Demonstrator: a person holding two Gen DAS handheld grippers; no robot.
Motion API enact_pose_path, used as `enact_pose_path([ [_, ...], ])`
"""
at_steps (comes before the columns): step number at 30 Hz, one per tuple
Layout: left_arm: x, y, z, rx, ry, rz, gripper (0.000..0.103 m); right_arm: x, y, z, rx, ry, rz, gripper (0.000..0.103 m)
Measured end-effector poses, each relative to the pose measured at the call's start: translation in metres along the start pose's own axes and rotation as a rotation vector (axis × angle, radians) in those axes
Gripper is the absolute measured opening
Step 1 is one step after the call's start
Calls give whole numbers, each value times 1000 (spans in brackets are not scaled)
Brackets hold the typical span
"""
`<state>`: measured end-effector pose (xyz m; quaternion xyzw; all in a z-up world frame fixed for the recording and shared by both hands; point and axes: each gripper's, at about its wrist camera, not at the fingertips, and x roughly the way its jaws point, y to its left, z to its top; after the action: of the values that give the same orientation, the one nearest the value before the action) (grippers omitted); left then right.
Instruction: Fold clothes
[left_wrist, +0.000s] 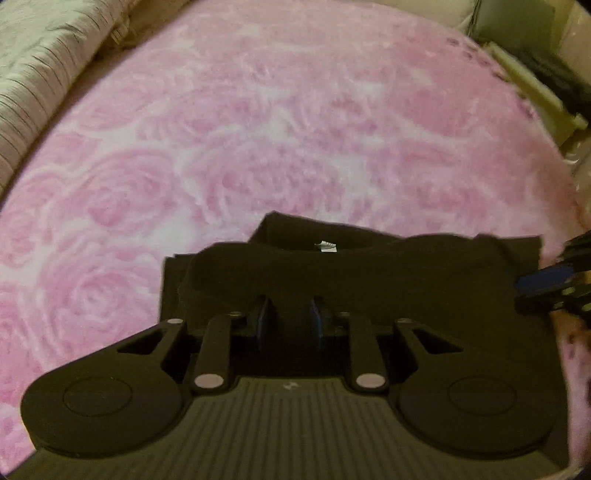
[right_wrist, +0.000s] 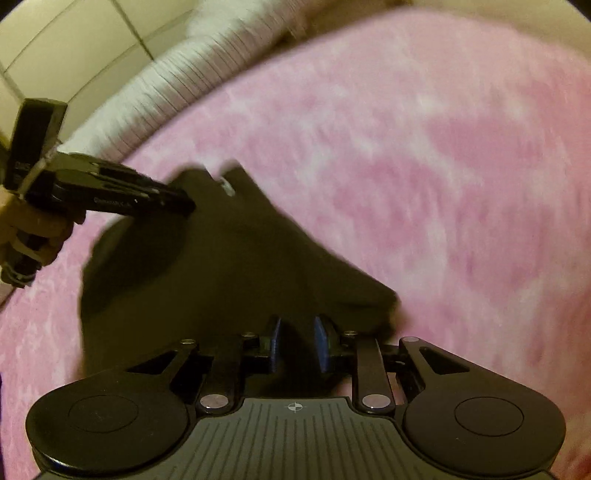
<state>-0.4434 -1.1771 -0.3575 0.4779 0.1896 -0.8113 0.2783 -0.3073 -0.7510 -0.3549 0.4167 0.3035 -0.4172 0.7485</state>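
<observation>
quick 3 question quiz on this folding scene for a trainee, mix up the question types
1. True or false: the dark garment lies on a pink rose-patterned blanket.
2. Multiple choice: the small white tag on the garment sits A) near its far edge, B) on the blanket, C) on the striped bedding.
3. Fill in: in the right wrist view, the left gripper reaches the garment from the picture's ____ side.

Key: 1 true; 2 A; 3 left.

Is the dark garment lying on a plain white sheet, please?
No, the dark garment lies on a pink rose-patterned blanket.
</observation>
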Motion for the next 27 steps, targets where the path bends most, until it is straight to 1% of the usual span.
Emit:
enact_pose_path([
  [1, 3, 0, 1, 5, -1, 1, 22, -2, -2, 0, 9, -2, 3, 23],
  [3, -1, -1, 8, 17, 20, 5, 22, -8, 3, -1, -23, 19, -27, 23],
  [6, -24, -5, 10, 57, 13, 51, 21, -19, 17, -1, -66, 50, -100, 24],
  [8, -46, -5, 4, 71, -7, 60, 21, -33, 32, -3, -85, 18, -67, 24],
  [10, -65, -5, -11, 62, 0, 55, 21, -40, 48, -11, -115, 2, -6, 24],
  [11, -70, -4, -20, 57, 14, 54, 21, -40, 59, -14, -138, 2, 28, 25],
  [14, -61, -6, -54, 66, 107, 72, 21, -16, 80, -34, -180, 61, 65, 25],
  [15, -56, -7, -65, 71, 140, 79, 21, -4, 80, -42, -165, 108, 53, 25],
  [16, -52, -6, -77, 71, 157, 82, 22, 6, 75, -52, -123, 153, 35, 25],
  [17, -49, -3, -84, 59, 143, 80, 22, 6, 67, -61, -81, 134, 40, 25],
  [18, -49, 1, -87, 36, 126, 76, 24, 2, 66, -68, -90, 121, 35, 25],
  [20, -49, 6, -87, -2, 115, 74, 24, -7, 69, -78, -133, 113, 12, 25],
  [21, -50, 5, -86, 7, 117, 79, 24, -11, 69, -83, -141, 122, -2, 25],
  [22, -51, 4, -85, 16, 118, 84, 24, -12, 68, -87, -130, 152, -25, 26],
  [24, -58, 2, -84, 73, 123, 132, 24, -15, 63, -92, -71, 192, -45, 26],
  [26, -73, 2, -89, 150, 112, 199, 23, -28, 74, -90, -107, 166, -76, 27],
  [27, -83, 2, -93, 184, 93, 215, 24, -35, 80, -89, -132, 148, -93, 28],
])
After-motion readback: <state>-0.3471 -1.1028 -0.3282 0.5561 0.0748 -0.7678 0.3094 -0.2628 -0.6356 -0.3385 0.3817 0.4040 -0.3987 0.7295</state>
